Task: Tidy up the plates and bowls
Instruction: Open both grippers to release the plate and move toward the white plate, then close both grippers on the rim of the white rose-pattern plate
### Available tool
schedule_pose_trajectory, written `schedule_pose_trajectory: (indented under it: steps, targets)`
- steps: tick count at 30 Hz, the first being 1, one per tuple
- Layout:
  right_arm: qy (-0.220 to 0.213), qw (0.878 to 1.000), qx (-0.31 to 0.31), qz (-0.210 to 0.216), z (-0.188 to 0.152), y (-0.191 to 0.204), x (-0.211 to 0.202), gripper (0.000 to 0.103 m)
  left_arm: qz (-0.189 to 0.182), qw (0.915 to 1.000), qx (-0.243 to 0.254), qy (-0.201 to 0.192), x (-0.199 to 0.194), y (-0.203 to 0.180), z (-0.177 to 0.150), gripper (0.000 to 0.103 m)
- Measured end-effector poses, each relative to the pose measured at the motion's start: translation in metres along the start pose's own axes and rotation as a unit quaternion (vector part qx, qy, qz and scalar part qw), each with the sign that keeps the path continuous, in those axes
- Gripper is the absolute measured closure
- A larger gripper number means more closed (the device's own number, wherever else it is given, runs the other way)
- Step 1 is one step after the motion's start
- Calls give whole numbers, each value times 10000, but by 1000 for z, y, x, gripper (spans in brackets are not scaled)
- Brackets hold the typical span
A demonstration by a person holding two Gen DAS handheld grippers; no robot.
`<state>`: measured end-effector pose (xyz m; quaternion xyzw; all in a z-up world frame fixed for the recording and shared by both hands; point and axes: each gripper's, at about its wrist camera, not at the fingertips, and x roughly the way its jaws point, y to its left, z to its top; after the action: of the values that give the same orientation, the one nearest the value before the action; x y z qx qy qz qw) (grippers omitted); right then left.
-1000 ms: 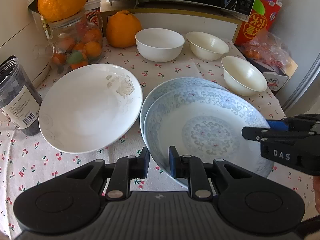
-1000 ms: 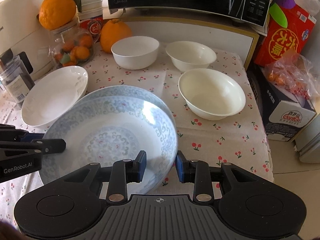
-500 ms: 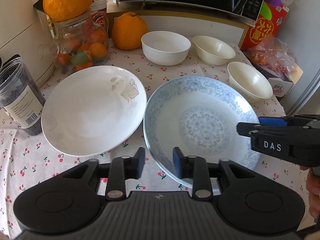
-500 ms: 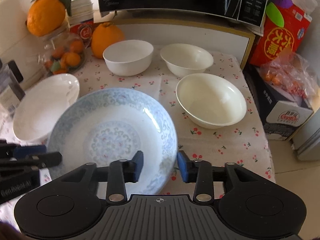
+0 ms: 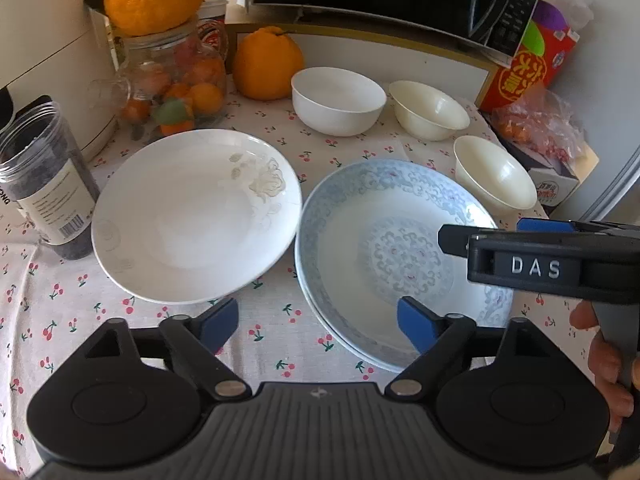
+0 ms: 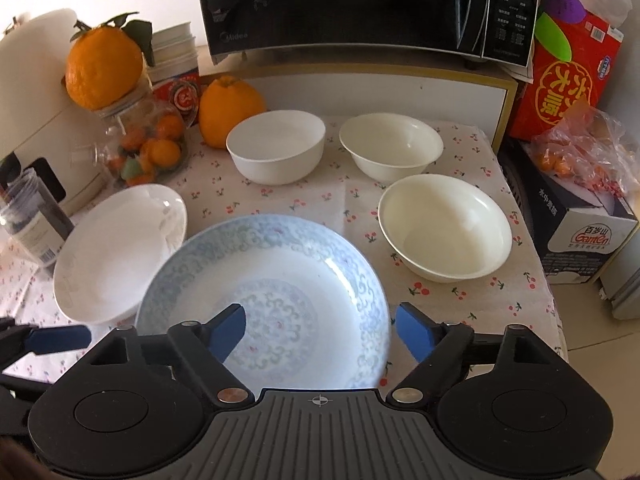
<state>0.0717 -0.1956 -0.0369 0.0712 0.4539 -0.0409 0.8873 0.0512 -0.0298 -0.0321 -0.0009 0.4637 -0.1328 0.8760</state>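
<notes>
Cherry-print cloth covers the table in front of you, with a microwave along its back edge. Your left gripper and right gripper are both spreading their jaws, pads clear of the blue-patterned plate, which sits nested on a matching plate near the front edge. Just beside it toward the left edge lies the white plate, while a white bowl and two cream bowls stand toward the back and right edges.
</notes>
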Motion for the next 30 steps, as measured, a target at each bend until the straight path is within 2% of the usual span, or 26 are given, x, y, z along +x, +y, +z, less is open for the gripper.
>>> schedule_pose_trajectory:
  steps: [5,15,19,22,30]
  targets:
    - [-147,9999,-3,-20,8,5,0,12,111,9998,-136,-37,-4,9,0,5]
    - [-280,9994,-187,89,25,35,14,11,418,9974,-587,-63,-7,39,3,1]
    - [-332,9985,-159,408,33,49,20,11,587,9937,-947,-121,-6,60,5,1]
    - [-384,9972,-97,641,39,60,24,11,733,9892,-1228,-322,-6,72,7,1]
    - [-524,9917,145,1163,54,77,42,11,839,9764,-1845,-741,2,93,12,3]
